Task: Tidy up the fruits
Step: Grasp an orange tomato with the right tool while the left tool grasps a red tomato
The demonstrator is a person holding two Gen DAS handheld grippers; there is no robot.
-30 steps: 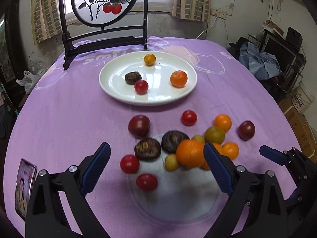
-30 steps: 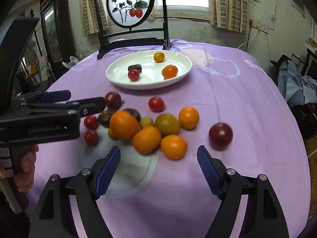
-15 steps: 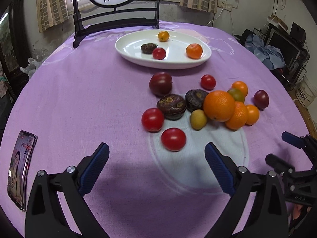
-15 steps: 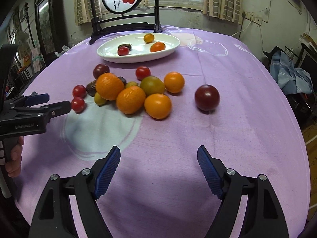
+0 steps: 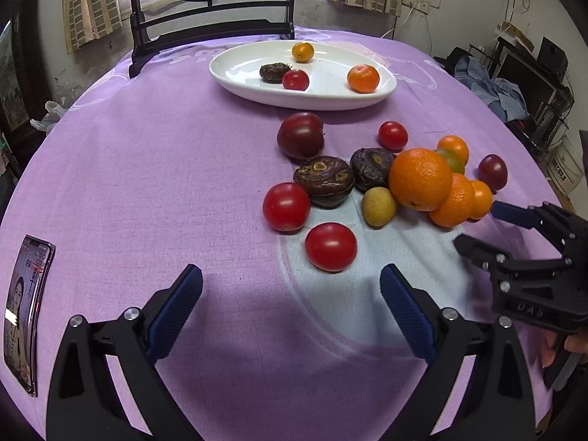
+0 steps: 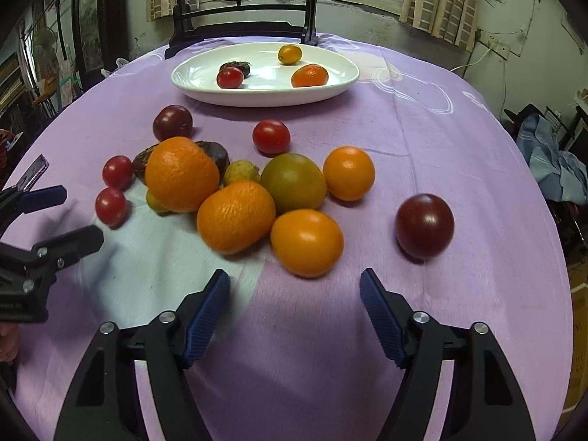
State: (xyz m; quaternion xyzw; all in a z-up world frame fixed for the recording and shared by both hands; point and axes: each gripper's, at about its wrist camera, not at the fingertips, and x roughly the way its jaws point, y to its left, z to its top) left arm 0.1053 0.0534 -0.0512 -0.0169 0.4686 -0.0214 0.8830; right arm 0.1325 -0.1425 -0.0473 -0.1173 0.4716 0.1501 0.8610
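Observation:
A white oval plate (image 5: 235, 73) (image 6: 191, 81) at the table's far side holds several small fruits. A loose pile lies nearer: a big orange (image 5: 420, 180) (image 6: 182, 174), red tomatoes (image 5: 330, 246), dark wrinkled fruits (image 5: 325, 180), a green-brown tomato (image 6: 294, 183) and a dark plum tomato (image 6: 424, 226). My left gripper (image 5: 290, 299) is open and empty, just short of the nearest red tomato. My right gripper (image 6: 294, 303) is open and empty, just short of an orange tomato (image 6: 307, 242). It also shows at the right in the left wrist view (image 5: 485, 229).
A phone (image 5: 24, 316) lies at the table's left edge. A dark wooden screen stand (image 5: 213, 22) stands behind the plate. The purple cloth (image 5: 147, 169) covers the round table. Clutter and clothes (image 6: 551, 161) lie beyond the right edge.
Both grippers pulled back from the pile and dropped lower toward the table, then edged toward the fruit again. Both stayed open and empty. No fruit moved.

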